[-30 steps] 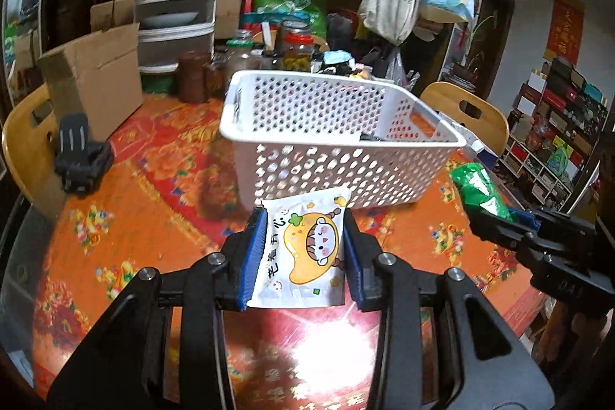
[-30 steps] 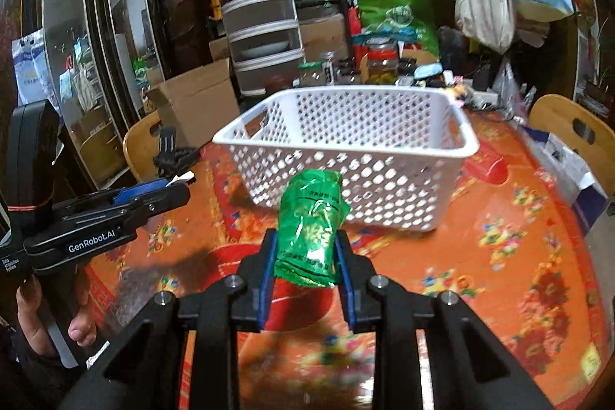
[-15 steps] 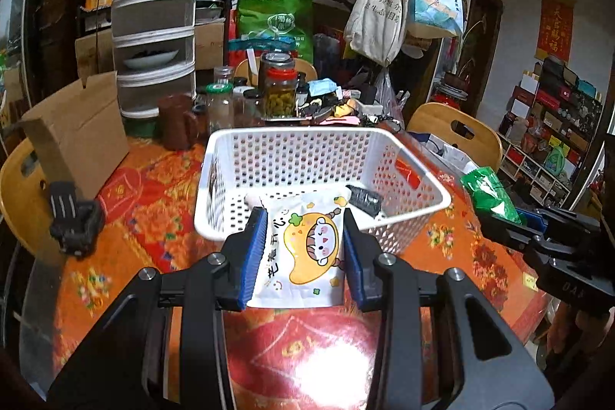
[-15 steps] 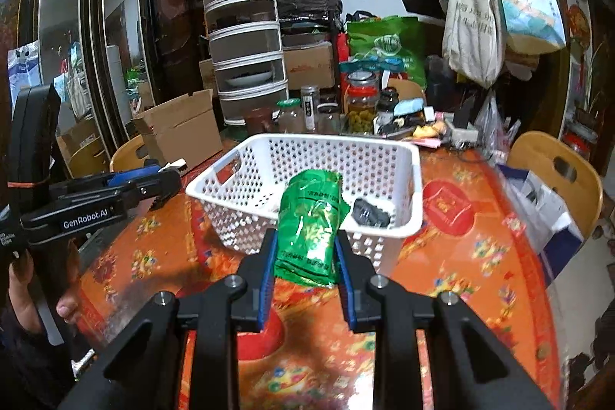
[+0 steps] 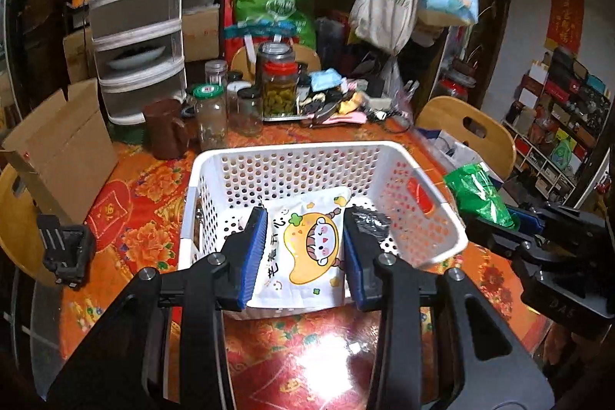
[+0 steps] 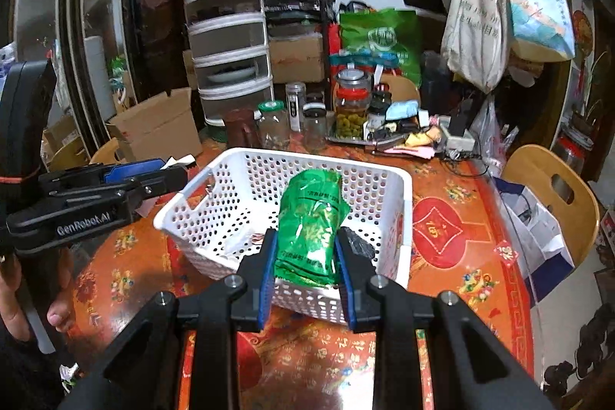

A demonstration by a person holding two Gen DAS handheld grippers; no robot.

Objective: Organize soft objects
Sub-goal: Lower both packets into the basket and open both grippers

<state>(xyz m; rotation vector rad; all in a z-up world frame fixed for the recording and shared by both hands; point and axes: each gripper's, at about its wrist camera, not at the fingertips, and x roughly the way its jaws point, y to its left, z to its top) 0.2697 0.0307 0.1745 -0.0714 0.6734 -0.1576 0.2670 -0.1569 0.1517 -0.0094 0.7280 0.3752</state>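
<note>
Snack pouch [image 5: 307,248] and green packet [image 6: 311,229] point lengthwise toward basket [image 5: 430,202].

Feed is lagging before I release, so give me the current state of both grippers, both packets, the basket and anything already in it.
left gripper: shut on white cartoon packet, held above the basket.
white cartoon packet: clamped, off the table.
right gripper: shut on green packet, over the basket's near edge.
green packet: clamped, upright, crinkled.
white basket: upright on the table, open-topped.
black wrapped item: lying loose inside the basket.
</note>
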